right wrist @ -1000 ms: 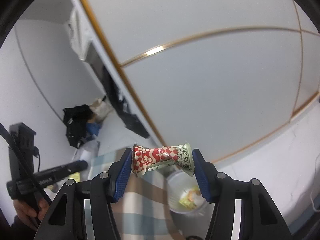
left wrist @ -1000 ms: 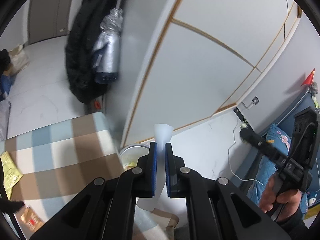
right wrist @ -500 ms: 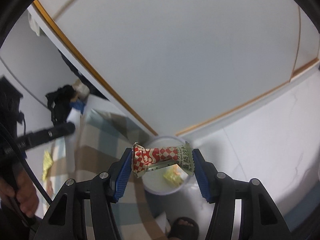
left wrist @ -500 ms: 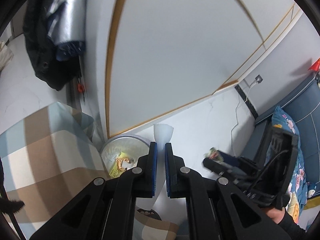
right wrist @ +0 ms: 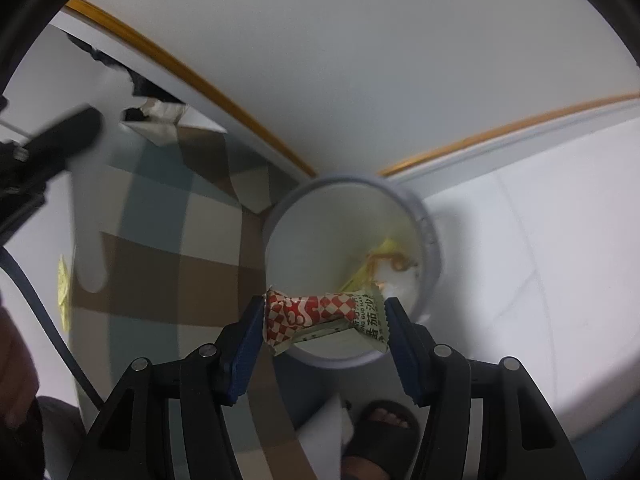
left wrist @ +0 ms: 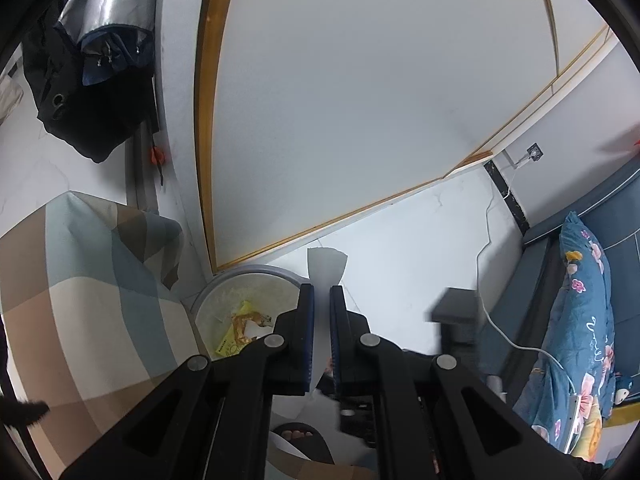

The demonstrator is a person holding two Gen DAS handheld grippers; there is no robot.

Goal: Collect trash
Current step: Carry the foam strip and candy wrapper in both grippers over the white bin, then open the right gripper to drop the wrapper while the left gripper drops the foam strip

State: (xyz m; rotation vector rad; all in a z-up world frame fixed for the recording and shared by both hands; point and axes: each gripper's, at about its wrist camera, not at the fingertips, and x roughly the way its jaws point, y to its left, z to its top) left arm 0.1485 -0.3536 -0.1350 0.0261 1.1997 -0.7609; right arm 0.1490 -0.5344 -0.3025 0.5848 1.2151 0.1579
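Note:
My right gripper (right wrist: 325, 314) is shut on a red-and-white checked snack wrapper (right wrist: 320, 312) and holds it above the near rim of a white trash bin (right wrist: 430, 236), which holds yellow wrappers. My left gripper (left wrist: 320, 320) is shut on a white piece of paper (left wrist: 325, 266) that sticks out past the fingertips, just right of the bin (left wrist: 212, 304) on the floor. The left gripper with its paper also shows blurred at the left of the right wrist view (right wrist: 86, 216).
A table with a brown, blue and cream checked cloth (left wrist: 80, 300) stands left of the bin. A white wardrobe door with gold trim (left wrist: 360, 100) rises behind. A bed with a floral blue pillow (left wrist: 580, 320) lies right. A sandalled foot (right wrist: 380, 436) stands near the bin.
Both grippers have tilted down and moved closer to the bin. The right gripper with the wrapper now hangs over the bin's rim; the left gripper is nearer the bin's right side.

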